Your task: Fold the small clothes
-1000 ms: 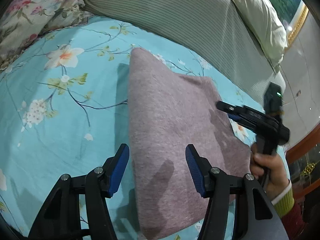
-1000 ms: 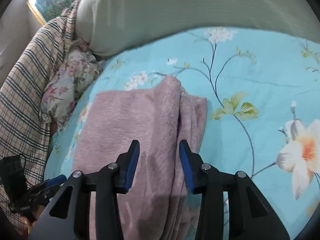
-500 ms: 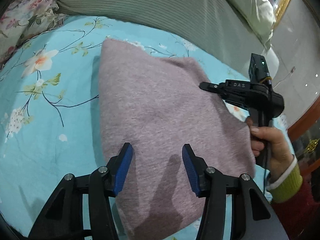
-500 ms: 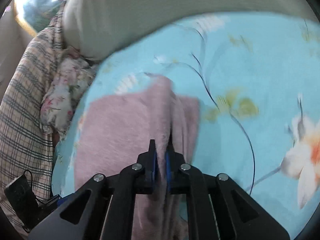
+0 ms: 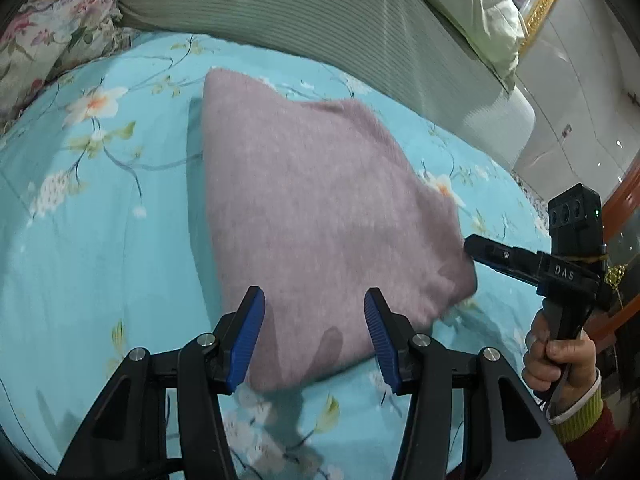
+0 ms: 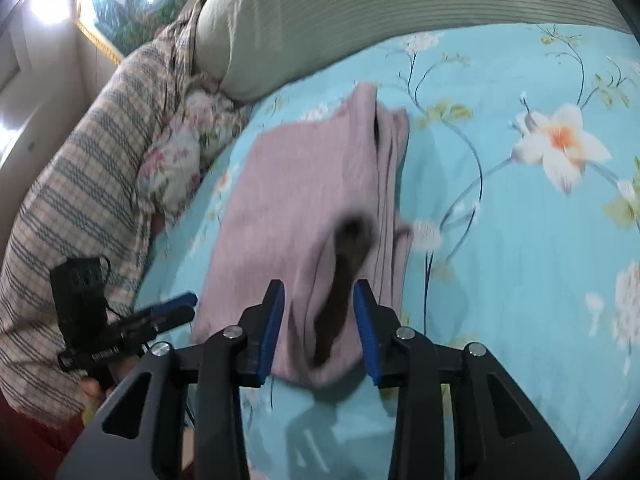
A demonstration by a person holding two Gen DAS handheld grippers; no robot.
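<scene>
soft indoor light, motion blur (right view worst), fisheye-bent edges.

Fuzzy matt mauve garment (image 5: 320, 208) lies on smooth floral cotton-like bedsheet (image 5: 100, 240); ribbed cloth pillow (image 5: 320, 12).

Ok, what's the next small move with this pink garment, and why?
Probably draw the right gripper back clear of the pink garment: its jaws have just been opening, the corner sits between them, and the garment lies folded on the bedsheet.
</scene>
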